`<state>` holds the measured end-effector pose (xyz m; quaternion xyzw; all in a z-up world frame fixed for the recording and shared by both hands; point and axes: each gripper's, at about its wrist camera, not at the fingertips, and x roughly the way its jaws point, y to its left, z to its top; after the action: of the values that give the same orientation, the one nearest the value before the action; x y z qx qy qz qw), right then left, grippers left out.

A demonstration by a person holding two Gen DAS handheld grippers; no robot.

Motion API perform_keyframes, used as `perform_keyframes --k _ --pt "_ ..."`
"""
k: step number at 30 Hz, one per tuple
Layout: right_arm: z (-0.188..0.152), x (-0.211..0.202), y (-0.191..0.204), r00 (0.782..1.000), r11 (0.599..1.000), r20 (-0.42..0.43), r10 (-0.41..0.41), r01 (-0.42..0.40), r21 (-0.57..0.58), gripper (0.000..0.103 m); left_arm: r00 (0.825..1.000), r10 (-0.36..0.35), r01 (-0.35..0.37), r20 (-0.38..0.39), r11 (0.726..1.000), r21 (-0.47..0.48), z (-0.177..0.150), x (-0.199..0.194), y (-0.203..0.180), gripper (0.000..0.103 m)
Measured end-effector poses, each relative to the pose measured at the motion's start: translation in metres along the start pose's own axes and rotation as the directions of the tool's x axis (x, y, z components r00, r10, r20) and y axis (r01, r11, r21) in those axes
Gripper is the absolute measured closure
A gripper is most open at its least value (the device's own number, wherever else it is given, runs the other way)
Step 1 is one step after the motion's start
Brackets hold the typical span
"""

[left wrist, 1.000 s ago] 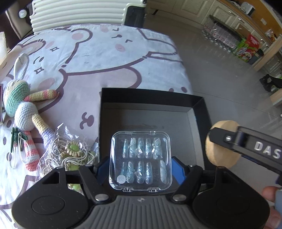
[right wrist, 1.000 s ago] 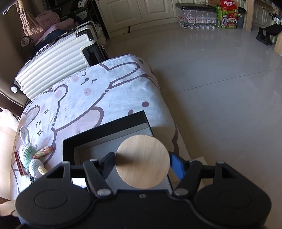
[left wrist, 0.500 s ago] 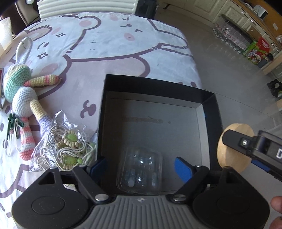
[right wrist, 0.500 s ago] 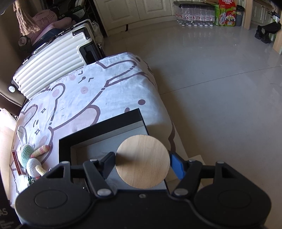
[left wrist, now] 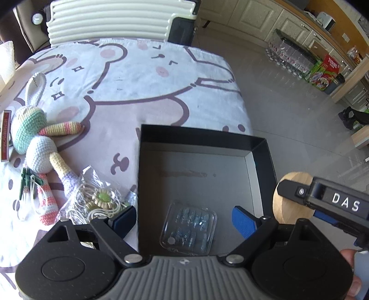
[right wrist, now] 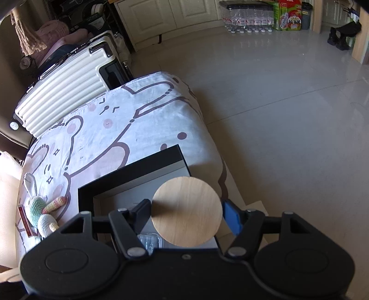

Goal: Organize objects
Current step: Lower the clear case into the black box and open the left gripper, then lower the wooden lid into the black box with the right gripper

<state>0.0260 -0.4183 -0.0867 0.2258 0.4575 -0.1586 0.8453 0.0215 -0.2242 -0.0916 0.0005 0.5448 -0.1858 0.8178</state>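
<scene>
Left gripper [left wrist: 184, 218]: jaws wide, just been opening, clear of the case beneath.
Clear plastic case of blue false nails [left wrist: 189, 228]: on floor of black open box [left wrist: 198, 136].
Right gripper [right wrist: 186, 213]: clamps round pale wooden disc [right wrist: 186, 211].

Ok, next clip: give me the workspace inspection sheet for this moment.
Surface: cartoon-print cloth over the table.
Job's things: clear nail case lies inside the black box; wooden disc held above the box.
Clutter: crochet bunny, bagged cord flowers, green clip, all left of the box.
Grippers: left claw open, jaws just opened, case lying free below; right claw shut on the wooden disc.
Cables: nothing seen.
Surroundings: cream suitcase, bottled-water packs on the floor.
</scene>
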Motion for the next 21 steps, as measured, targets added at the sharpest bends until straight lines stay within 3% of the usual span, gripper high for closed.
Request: perform_keyframes --k 8,11,15,21 --pt "-0.009 0.019 0.018 0.995 0.997 -0.097 0.011 -0.018 -0.08 0.034 0.997 0.054 -0.05 0.053 0.995 -0.087 0.015 -0.008 0.029 0.013" --pt "-0.019 0.036 0.036 0.988 0.981 -0.149 -0.048 0.018 -0.196 0.034 0.996 0.072 -0.067 0.049 0.992 -0.106 0.019 -0.006 0.04 0.013" --pt "-0.032 0.057 0.057 0.974 0.931 -0.175 -0.145 0.075 -0.358 0.034 0.994 0.092 -0.085 0.054 0.99 -0.109 0.022 -0.003 0.05 0.013" --pt "-0.038 0.077 0.071 0.959 0.884 -0.194 -0.209 0.1 -0.456 0.034 0.993 0.109 -0.102 0.053 0.988 -0.119 0.027 0.002 0.063 0.013"
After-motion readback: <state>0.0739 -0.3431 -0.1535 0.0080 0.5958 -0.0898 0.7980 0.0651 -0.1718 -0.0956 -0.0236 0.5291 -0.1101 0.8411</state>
